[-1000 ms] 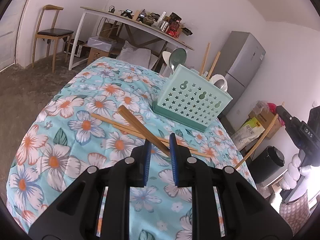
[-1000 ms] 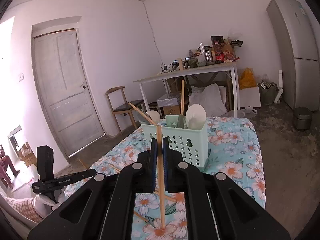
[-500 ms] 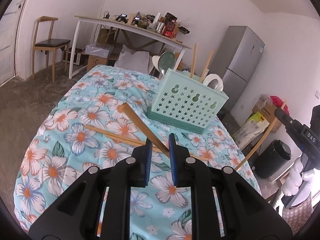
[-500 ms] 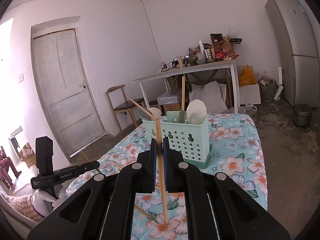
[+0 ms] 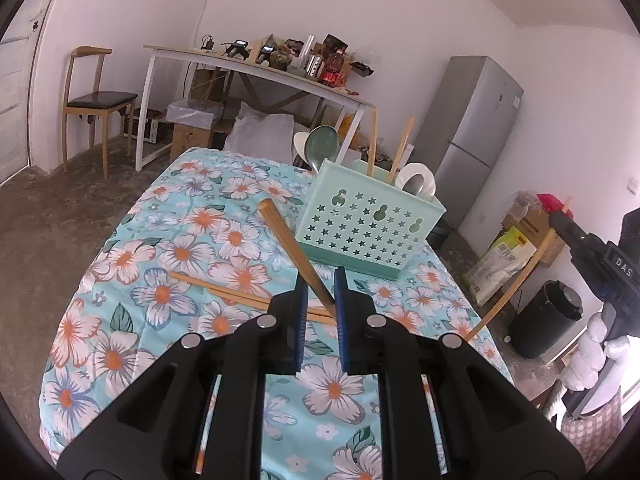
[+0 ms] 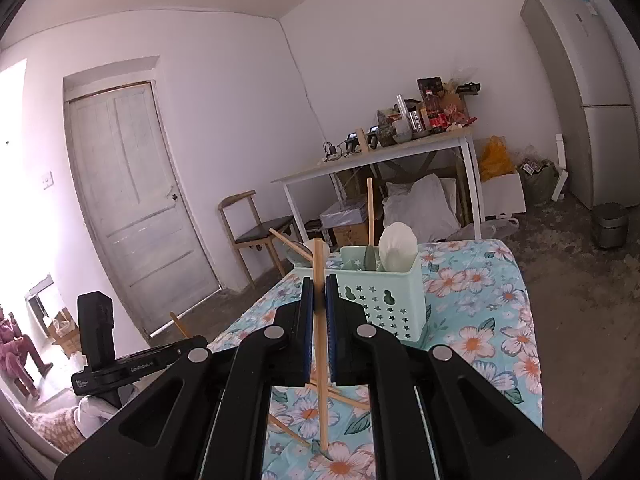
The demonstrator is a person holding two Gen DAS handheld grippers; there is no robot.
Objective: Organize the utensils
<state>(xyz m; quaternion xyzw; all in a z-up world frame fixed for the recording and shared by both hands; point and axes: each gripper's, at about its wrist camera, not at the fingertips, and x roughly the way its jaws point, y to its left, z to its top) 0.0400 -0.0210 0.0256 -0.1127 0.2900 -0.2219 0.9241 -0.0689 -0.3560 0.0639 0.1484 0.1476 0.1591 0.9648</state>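
Floral cloth covers the surface [image 5: 120,260] under both your grippers, and the job on it is partly done.

Nearest you, your left gripper [image 5: 320,300] has its jaws close together, and they have just been closing: a thick wooden chopstick [image 5: 288,244] runs slantwise between the blue pads, its free end rising toward the caddy. It looks pinched at its lower end and lifted clear of the cloth. Your right gripper [image 6: 319,308] is clamped on a thinner chopstick [image 6: 320,340] held nearly upright, with the lower tip hanging just above the cloth.

Just past the left gripper, at least two loose chopsticks [image 5: 216,290] lie flat on the cloth, one crossing under the jaws. From the right wrist view they show as a crossed pair below the held stick. I cannot count them for sure, as the grippers hide part of them.

Farther on stands the mint green caddy [image 5: 360,228] with star cut-outs. It already holds two upright chopsticks [image 5: 400,152], a green spoon [image 5: 322,150] and a white spoon [image 5: 418,180], so the spoons seem sorted.

What is left, as I judge it: drop your two held sticks into the caddy, then fetch the ones lying on the cloth. Beyond the surface are a cluttered white desk, a chair and a fridge.
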